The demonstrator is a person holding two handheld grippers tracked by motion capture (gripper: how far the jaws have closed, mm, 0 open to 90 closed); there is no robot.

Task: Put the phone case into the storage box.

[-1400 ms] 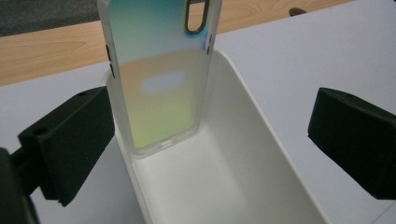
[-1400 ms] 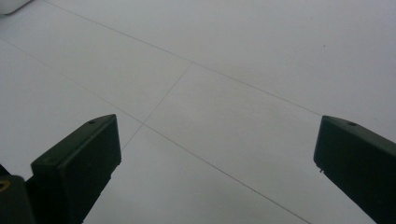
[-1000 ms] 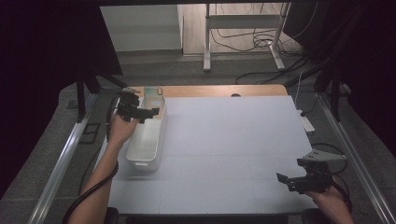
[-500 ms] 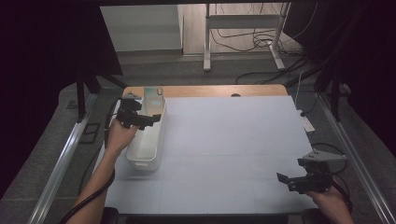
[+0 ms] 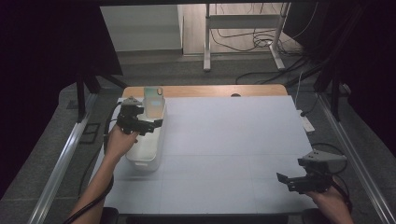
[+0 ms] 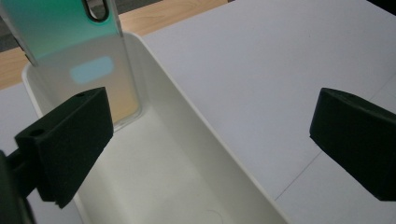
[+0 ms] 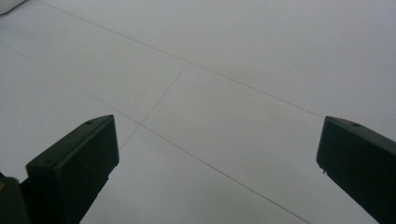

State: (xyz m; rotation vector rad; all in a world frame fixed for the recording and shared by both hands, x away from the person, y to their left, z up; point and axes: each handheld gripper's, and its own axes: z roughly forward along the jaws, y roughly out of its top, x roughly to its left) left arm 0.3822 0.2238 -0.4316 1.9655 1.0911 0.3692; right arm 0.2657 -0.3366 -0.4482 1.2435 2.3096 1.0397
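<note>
Hovering over the near half of a white bin (image 5: 145, 150), the left tongs (image 5: 152, 125) are sitting w/ jaws wide apart, gripping nothing; in the left gripper view the left tongs (image 6: 210, 140) are looking down into the bin's (image 6: 196, 135) bare interior, one jaw over the inside, the other over the white bench (image 6: 280, 56) surface beside the bin wall. Bin is lying lengthwise along the left side of the bench (image 5: 233, 140), long axis running front to back. A phone (image 5: 153, 100) w/ an iridescent green-to-peach back is leaning upright against the bin's far end wall, lower edge resting on the bin floor, top sticking above the rim; in the left gripper view the phone (image 6: 79, 51) is showing a camera cutout near its top edge. Right tongs (image 5: 286, 181) are being held near the front right corner of the bench, well apart from the bin, jaws also spread w/ nothing between them; right tongs (image 7: 217, 163) are facing bare bench (image 7: 210, 70) sheet w/ thin seam lines. Cables are trailing from both grippers toward the person's forearms.
</note>
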